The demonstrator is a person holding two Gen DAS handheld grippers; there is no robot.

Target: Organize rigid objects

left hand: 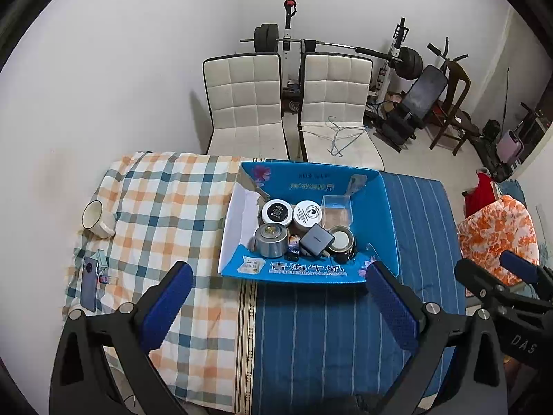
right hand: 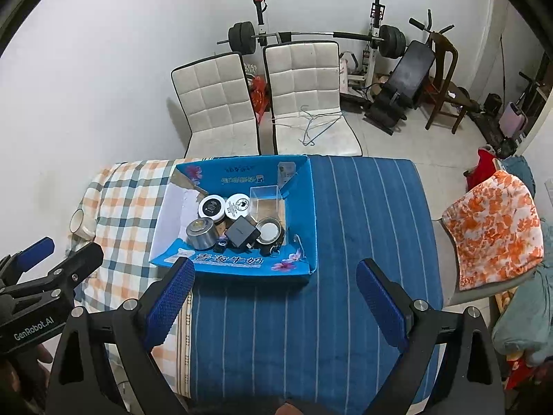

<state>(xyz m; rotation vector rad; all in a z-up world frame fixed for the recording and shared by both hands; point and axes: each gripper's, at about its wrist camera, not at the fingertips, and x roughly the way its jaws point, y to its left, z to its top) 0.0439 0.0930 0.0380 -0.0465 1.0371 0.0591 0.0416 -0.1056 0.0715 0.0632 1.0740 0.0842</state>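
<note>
Both the left gripper (left hand: 280, 287) and the right gripper (right hand: 274, 285) hover wide open and empty before the blue box (left hand: 389, 207) already holding jars, so I judge the next move is reaching left for the mug (left hand: 96, 219).

both wrist fisheyes look forward and down from above the near edge of the surface (left hand: 311, 339), the left view from further left, sharing the blue box (left hand: 389, 214) mid-distance, two white chairs (right hand: 214, 103) and the wall beyond.
</note>
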